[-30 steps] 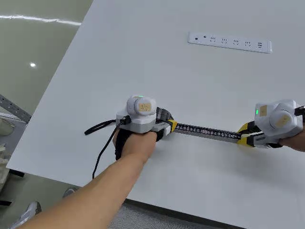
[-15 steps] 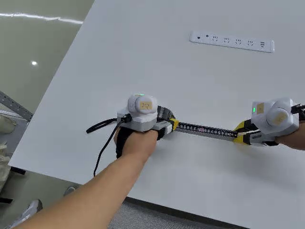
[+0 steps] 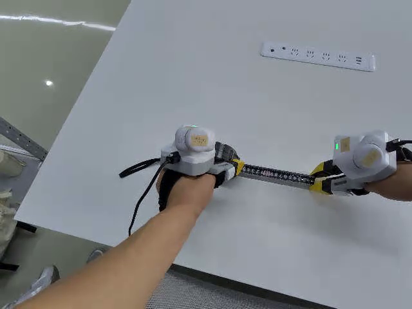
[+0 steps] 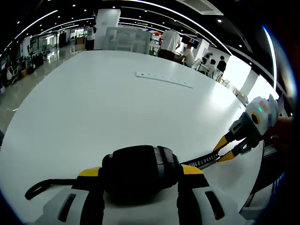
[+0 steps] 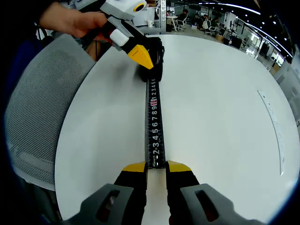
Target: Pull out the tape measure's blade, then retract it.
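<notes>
Right gripper [image 5: 155, 167] on blade [image 5: 154, 122] end, left gripper [image 5: 143, 55] on tape measure [image 5: 155, 60].

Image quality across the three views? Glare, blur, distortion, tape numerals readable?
Head view: even light, soft shadows, glare streak on the floor; blade numerals too small to read. Left gripper view: strong fisheye bend, tape measure case dark, bright background at right blown out. Right gripper view: numerals sharp.

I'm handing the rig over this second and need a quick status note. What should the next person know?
Left gripper: shut on the case, which sits on the table.
Right gripper: shut on the tip of the blade.
Done: the blade is pulled out and stretched straight between the two grippers, low over the table.
Left: retract it, probably by easing the right gripper toward the case so the blade feeds back in, then letting go.
</notes>
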